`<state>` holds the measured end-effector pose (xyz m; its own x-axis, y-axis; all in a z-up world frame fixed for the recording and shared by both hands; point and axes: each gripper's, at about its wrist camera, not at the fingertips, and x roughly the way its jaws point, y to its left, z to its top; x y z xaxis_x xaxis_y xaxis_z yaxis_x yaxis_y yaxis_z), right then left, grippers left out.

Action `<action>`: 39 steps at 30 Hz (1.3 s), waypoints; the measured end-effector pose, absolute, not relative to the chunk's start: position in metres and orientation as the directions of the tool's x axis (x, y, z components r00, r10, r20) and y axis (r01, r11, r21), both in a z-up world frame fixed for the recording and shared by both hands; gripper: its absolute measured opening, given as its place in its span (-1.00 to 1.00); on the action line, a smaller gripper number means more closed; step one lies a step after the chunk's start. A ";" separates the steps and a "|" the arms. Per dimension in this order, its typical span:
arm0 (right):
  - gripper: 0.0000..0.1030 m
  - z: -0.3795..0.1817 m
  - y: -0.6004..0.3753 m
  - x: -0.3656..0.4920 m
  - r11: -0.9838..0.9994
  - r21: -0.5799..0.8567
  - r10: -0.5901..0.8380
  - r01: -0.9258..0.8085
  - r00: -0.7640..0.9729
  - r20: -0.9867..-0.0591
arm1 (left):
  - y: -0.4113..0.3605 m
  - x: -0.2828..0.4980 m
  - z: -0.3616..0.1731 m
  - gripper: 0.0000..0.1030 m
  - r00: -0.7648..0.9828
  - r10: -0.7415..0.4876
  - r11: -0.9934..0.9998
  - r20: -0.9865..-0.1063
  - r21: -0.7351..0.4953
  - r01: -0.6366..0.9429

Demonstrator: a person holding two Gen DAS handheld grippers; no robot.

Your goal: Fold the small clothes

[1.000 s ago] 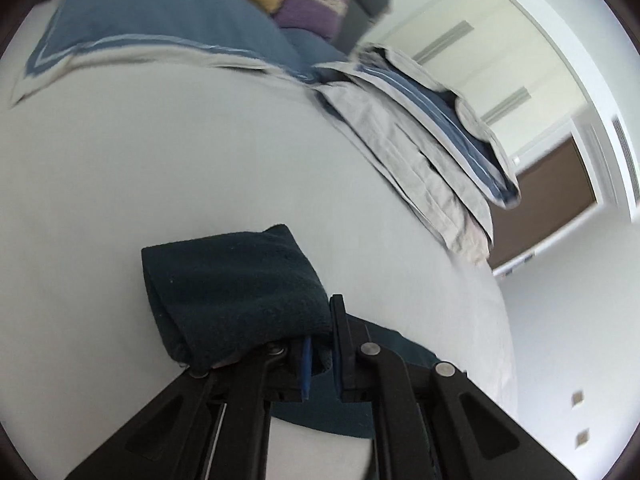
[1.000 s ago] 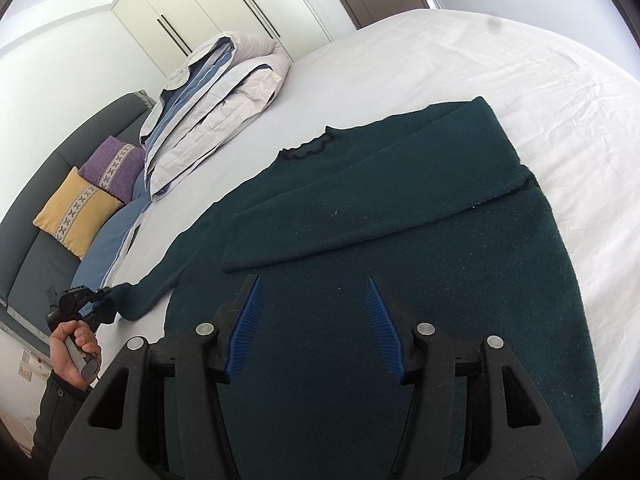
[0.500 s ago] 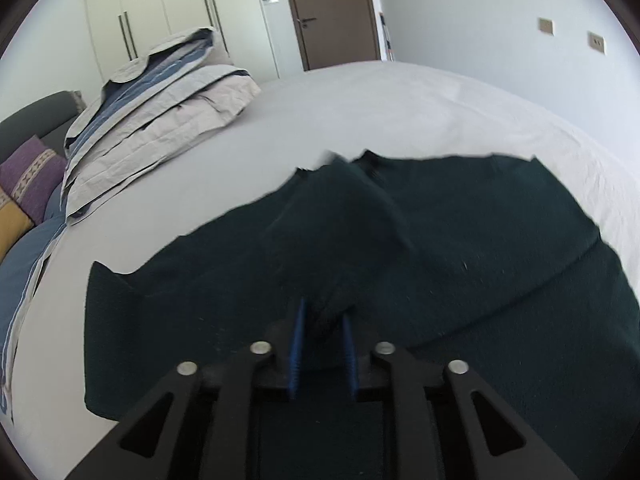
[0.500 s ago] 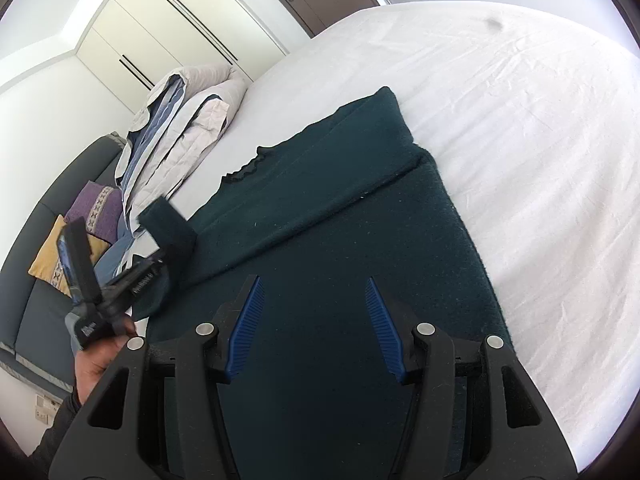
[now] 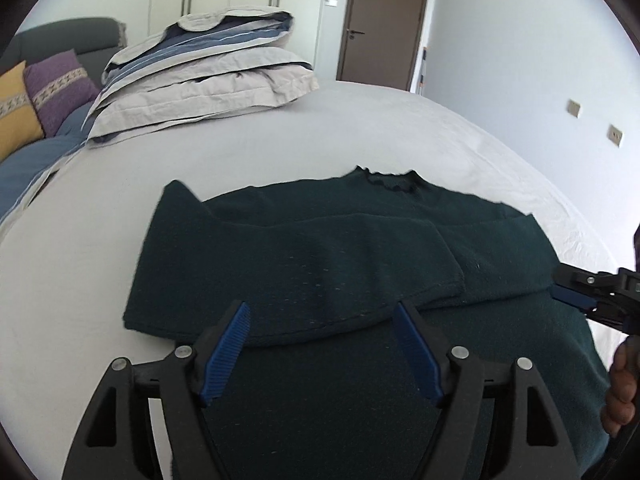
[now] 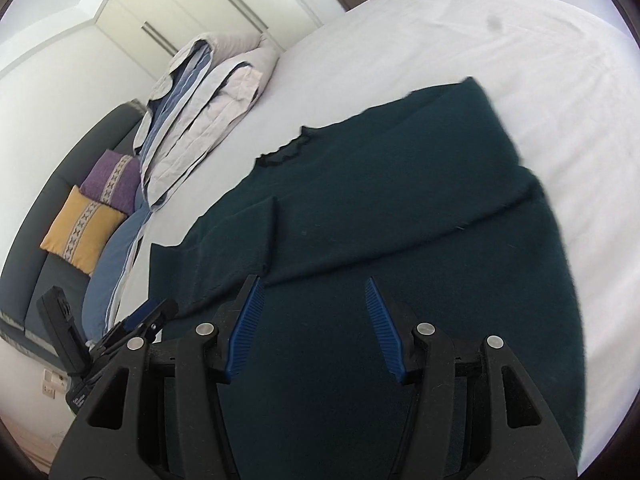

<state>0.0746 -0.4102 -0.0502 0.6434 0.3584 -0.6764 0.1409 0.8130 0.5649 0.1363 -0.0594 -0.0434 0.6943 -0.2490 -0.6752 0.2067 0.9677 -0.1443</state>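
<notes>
A dark green knit sweater (image 5: 360, 360) lies flat on the white bed (image 5: 224, 160); it also shows in the right wrist view (image 6: 400, 208). Both sleeves are folded across its chest: the left sleeve (image 5: 304, 264) lies on top, the right sleeve (image 6: 400, 224) under it. My left gripper (image 5: 322, 322) is open and empty, just above the sleeve's lower edge. My right gripper (image 6: 314, 294) is open and empty over the sweater's body. The right gripper also appears at the right edge of the left wrist view (image 5: 576, 292).
A folded grey and blue duvet (image 5: 208, 80) lies at the far left of the bed. Purple (image 5: 60, 80) and yellow (image 6: 84, 228) cushions lean on a dark headboard. A brown door (image 5: 380, 20) and white wardrobes stand behind.
My left gripper carried the left sleeve from the bed's side across the sweater's chest, laid it down and opened. My right gripper stayed open over the body.
</notes>
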 end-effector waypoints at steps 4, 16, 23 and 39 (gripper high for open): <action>0.02 -0.062 -0.383 0.145 0.806 0.575 0.412 0.139 0.564 -0.715 | -0.002 0.148 -0.036 0.48 0.702 -0.251 0.961 -0.666 -0.256 0.101; -0.92 -0.079 -0.346 0.212 0.918 0.387 0.317 0.080 0.437 -0.842 | 0.084 0.176 -0.050 0.42 0.703 -0.226 0.925 -0.674 -0.375 -0.063; -0.95 -0.054 -0.389 0.186 0.923 0.369 0.273 0.109 0.492 -0.827 | 0.084 0.196 -0.049 0.36 0.694 -0.255 0.911 -0.673 -0.408 -0.061; -0.94 -0.075 -0.425 0.173 0.935 0.328 0.222 0.136 0.497 -0.839 | 0.051 0.296 -0.091 0.23 0.545 -0.221 0.938 -0.809 -0.330 -0.110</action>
<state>0.1729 -0.4253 -0.0754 0.4971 0.2216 -0.8389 0.1361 0.9350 0.3276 0.2963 0.0513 -0.0914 0.5445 -0.2208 -0.8091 -0.1100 0.9376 -0.3299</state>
